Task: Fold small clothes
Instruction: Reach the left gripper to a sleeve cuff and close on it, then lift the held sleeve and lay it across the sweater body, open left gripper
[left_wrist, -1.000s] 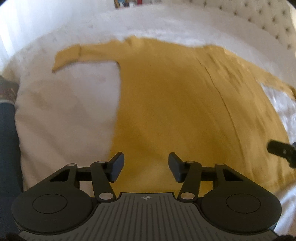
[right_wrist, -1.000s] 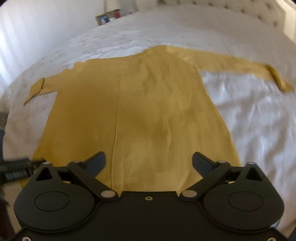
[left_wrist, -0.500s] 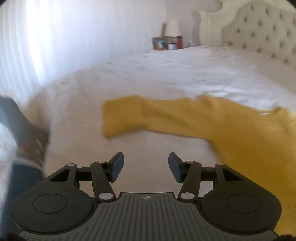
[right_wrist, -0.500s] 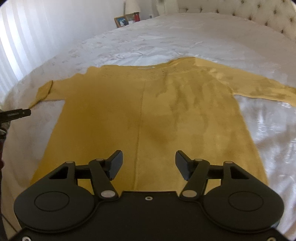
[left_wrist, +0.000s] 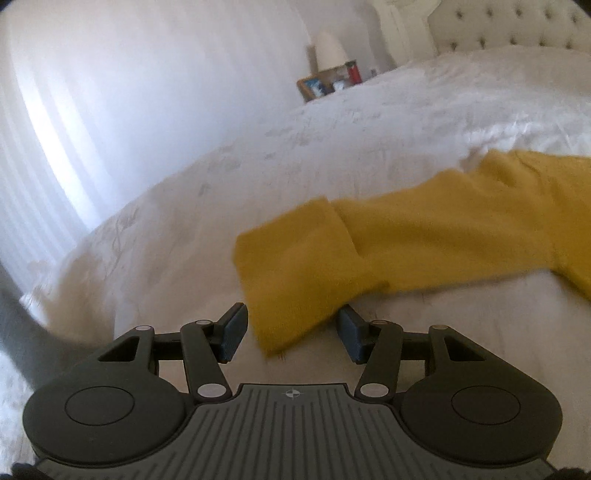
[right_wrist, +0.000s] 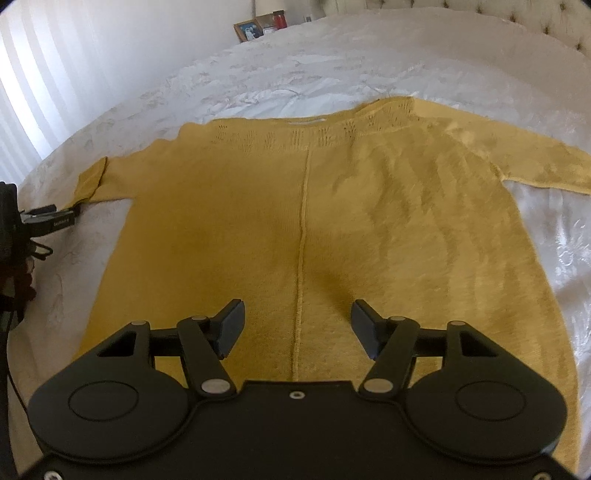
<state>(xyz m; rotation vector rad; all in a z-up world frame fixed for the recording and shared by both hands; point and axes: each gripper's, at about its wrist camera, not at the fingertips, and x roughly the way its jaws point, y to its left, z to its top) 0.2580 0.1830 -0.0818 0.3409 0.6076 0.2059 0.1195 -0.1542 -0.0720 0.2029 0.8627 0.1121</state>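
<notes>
A mustard-yellow knit sweater lies flat on the white bed, sleeves spread out to both sides. In the left wrist view its left sleeve cuff reaches in between the fingers of my left gripper. The jaws are closing a little, but the pads stand clear of the cloth. From the right wrist view the left gripper shows at the left edge, just below that cuff. My right gripper hovers open over the lower middle of the sweater's body, with nothing held.
The white bedspread extends all around the sweater. A tufted headboard stands at the far end. A nightstand holds a lamp, a picture frame and a red bottle. Bright curtains hang on the left.
My left gripper swung left from over the sweater's body to the left sleeve cuff, which now lies between its fingers. My right gripper's jaws narrowed and it moved forward over the body.
</notes>
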